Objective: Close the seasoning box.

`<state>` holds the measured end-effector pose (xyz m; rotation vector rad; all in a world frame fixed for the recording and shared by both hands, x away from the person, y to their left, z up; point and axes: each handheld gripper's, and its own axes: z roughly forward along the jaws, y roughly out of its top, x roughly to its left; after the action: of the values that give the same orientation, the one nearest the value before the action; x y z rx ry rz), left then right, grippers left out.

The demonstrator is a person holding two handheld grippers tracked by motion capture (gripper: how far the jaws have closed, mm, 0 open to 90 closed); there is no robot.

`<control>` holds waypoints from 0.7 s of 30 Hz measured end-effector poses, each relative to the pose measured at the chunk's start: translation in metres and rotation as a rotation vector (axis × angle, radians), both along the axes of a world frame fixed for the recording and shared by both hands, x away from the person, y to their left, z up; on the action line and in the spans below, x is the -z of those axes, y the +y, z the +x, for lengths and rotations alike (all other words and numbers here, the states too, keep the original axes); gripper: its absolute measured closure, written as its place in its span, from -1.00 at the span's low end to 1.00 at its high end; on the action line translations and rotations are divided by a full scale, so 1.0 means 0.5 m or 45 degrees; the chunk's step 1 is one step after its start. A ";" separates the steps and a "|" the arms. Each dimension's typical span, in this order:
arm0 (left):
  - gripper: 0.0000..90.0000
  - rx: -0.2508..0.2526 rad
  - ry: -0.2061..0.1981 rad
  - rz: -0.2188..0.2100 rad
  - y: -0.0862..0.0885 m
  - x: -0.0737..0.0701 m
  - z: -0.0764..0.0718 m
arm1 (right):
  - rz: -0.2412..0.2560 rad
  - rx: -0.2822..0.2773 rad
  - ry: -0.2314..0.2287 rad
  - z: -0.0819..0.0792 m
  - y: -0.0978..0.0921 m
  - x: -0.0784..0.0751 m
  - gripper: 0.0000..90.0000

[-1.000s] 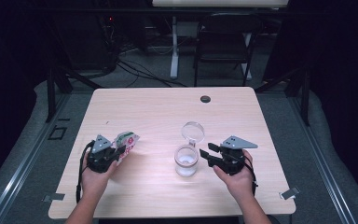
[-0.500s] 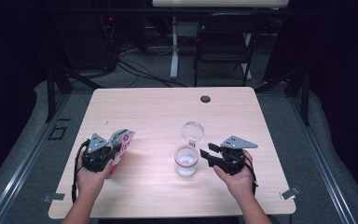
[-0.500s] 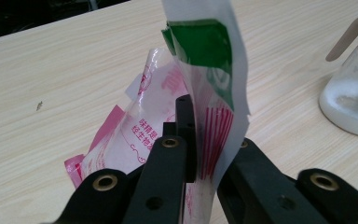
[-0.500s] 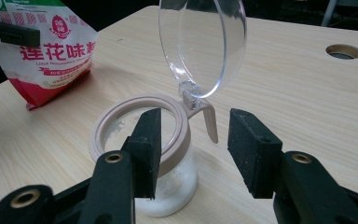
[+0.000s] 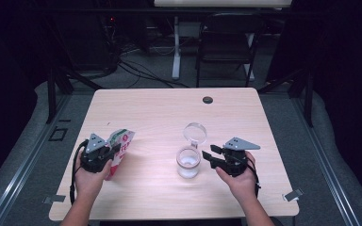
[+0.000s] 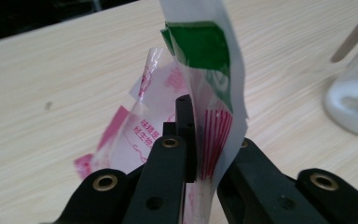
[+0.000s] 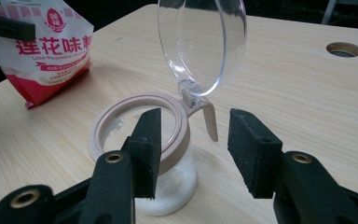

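A red-and-white bag [image 5: 121,144] with a green patch near its top stands at the table's left. My left gripper [image 5: 111,154] is shut on its side, and in the left gripper view the jaws pinch the bag's [image 6: 205,84] edge. A glass jar [image 5: 188,163] with white powder in the bottom sits mid-table, its clear hinged lid [image 5: 195,133] flipped up. My right gripper [image 5: 208,157] rests just right of the jar, open. In the right gripper view the jar's beige rim [image 7: 121,109] lies just beyond the left jaw, apart from it, with the lid [image 7: 200,42] upright above and the bag [image 7: 42,51] far left.
The wooden table [image 5: 160,117] has a round cable hole [image 5: 208,99] near its far edge. A dark chair [image 5: 226,33] and cables stand on the floor beyond. The jar [image 6: 354,102] shows at the right of the left gripper view.
My left gripper has drawn the bag slightly to the left, away from the jar. The right gripper and the jar have stayed put.
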<state>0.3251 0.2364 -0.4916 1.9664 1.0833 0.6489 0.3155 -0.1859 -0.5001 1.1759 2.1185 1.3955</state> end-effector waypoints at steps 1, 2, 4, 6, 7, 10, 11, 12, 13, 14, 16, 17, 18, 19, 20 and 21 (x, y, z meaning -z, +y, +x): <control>1.00 -0.005 -0.010 0.011 0.000 -0.004 -0.001 | 0.004 0.001 0.000 0.000 0.000 0.000 0.21; 1.00 -0.008 -0.025 0.029 0.001 -0.011 -0.002 | 0.005 0.002 0.000 0.000 0.000 0.000 0.21; 1.00 -0.016 -0.044 0.050 0.004 -0.021 -0.003 | 0.000 0.003 0.003 0.000 -0.001 0.000 0.21; 1.00 -0.022 -0.050 0.063 0.011 -0.033 -0.001 | 0.004 0.007 0.001 0.000 -0.001 0.001 0.21; 1.00 -0.025 -0.045 0.053 0.017 -0.039 0.001 | 0.005 0.007 0.002 0.000 -0.001 0.001 0.21; 1.00 -0.041 -0.042 0.044 0.034 -0.055 0.007 | 0.004 0.012 0.002 0.000 -0.003 0.000 0.21; 1.00 -0.043 -0.037 0.041 0.038 -0.059 0.008 | 0.006 0.014 0.007 0.000 -0.005 0.001 0.21; 1.00 -0.045 -0.031 0.027 0.048 -0.070 0.013 | 0.007 0.016 0.007 0.001 -0.005 0.001 0.21; 1.00 -0.049 -0.026 0.022 0.053 -0.076 0.014 | 0.008 0.014 0.010 0.001 -0.006 0.002 0.21; 1.00 -0.048 -0.026 0.011 0.061 -0.087 0.018 | 0.007 0.015 0.010 0.001 -0.006 0.002 0.21; 1.00 -0.046 -0.033 -0.001 0.069 -0.102 0.021 | 0.009 0.015 0.009 0.001 -0.005 0.002 0.21; 1.00 -0.045 -0.039 -0.001 0.071 -0.111 0.022 | 0.005 0.017 0.010 0.001 -0.006 0.001 0.21; 1.00 -0.046 -0.048 0.001 0.071 -0.118 0.023 | 0.009 0.016 0.009 0.001 -0.006 0.001 0.21; 1.00 -0.042 -0.056 0.011 0.070 -0.126 0.024 | 0.013 0.018 0.008 0.001 -0.006 0.002 0.21; 1.00 -0.038 -0.069 0.017 0.067 -0.134 0.025 | 0.016 0.020 0.008 0.001 -0.006 0.002 0.21; 1.00 -0.034 -0.074 0.015 0.063 -0.140 0.026 | 0.018 0.022 0.005 0.001 -0.007 0.001 0.21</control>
<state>0.3380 0.2677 -0.4217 1.9343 1.0737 0.7239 0.3162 -0.1894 -0.5008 1.2008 2.0997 1.4038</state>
